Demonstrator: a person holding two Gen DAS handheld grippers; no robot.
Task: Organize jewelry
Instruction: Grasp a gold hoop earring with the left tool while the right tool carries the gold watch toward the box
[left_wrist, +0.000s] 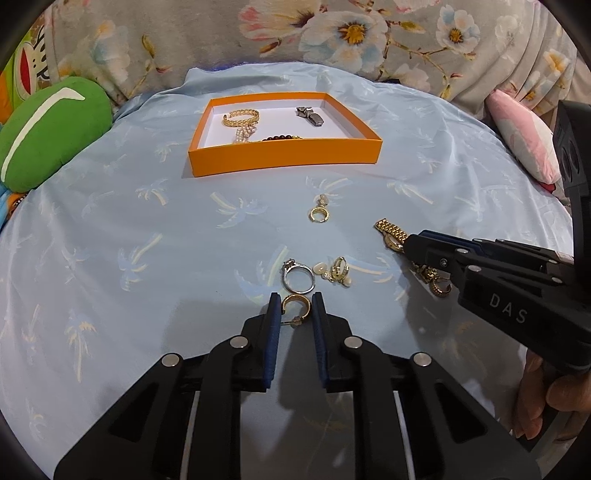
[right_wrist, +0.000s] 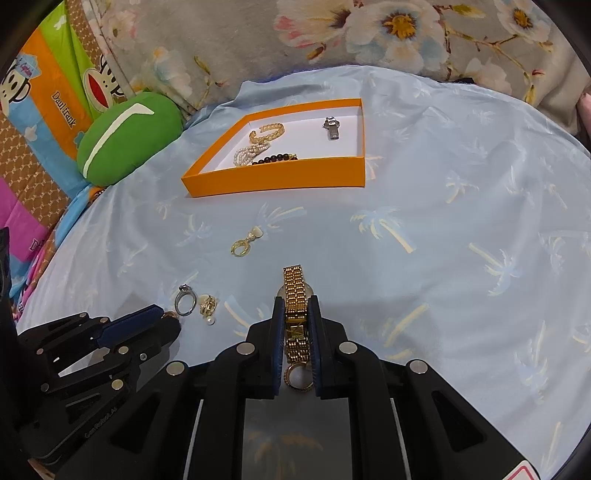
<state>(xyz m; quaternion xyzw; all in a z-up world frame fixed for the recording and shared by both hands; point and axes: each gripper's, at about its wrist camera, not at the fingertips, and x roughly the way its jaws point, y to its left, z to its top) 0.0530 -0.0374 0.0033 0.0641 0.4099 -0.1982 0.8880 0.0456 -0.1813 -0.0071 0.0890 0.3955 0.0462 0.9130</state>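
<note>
Left tool (left_wrist: 295, 306) around gold hoop (left_wrist: 295, 303)

Evenly and brightly lit from above; colours clear on the sheet (left_wrist: 147, 221) and orange box (left_wrist: 284, 160). Soft, short shadows beneath the box rim and under the left tongs (left_wrist: 295, 306) and right tongs (right_wrist: 295, 310), none hard-edged. Faint sheen on the silky sheet, small glints on gold pieces and the tongs' metal rivets. Sharp focus mid-frame in both views. Strong fisheye bending: straight box edges bowed, bed rounded like a dome, black vignette in the corners, slight softening toward the rim.
</note>
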